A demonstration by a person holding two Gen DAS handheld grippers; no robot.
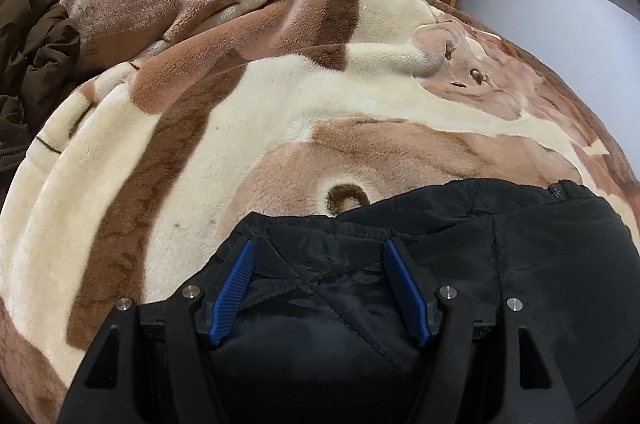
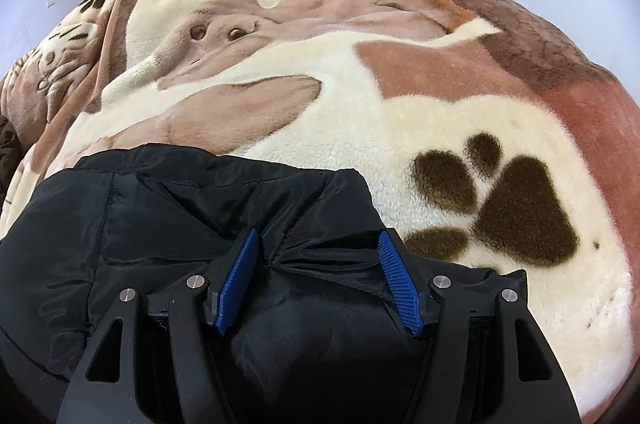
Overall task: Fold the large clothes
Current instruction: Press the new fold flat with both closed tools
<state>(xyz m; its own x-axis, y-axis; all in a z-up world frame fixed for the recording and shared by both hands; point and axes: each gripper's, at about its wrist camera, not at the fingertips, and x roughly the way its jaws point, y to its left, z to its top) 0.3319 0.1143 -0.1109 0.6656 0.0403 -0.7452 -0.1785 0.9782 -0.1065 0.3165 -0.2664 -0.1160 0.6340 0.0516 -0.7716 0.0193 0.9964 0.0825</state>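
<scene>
Black jacket [image 1: 460,264] lies on a fluffy blanket [image 1: 224,128] with cream and brown shapes. In the left wrist view, the left gripper [image 1: 318,256] points down at the jacket's near edge. Its two blue pads [image 1: 234,290] are spread wide, with bunched black cloth between them. I cannot tell if the pads squeeze the cloth or just sit around it. A dark brown coat [image 1: 32,40] is piled far off on the left.

In the right wrist view, the same black jacket [image 2: 140,216] fills the lower left. The right gripper [image 2: 318,248] also has its blue pads [image 2: 400,288] spread wide over puffy black cloth. A big brown paw print [image 2: 516,208] on the blanket [image 2: 344,104] sits just beside the jacket.
</scene>
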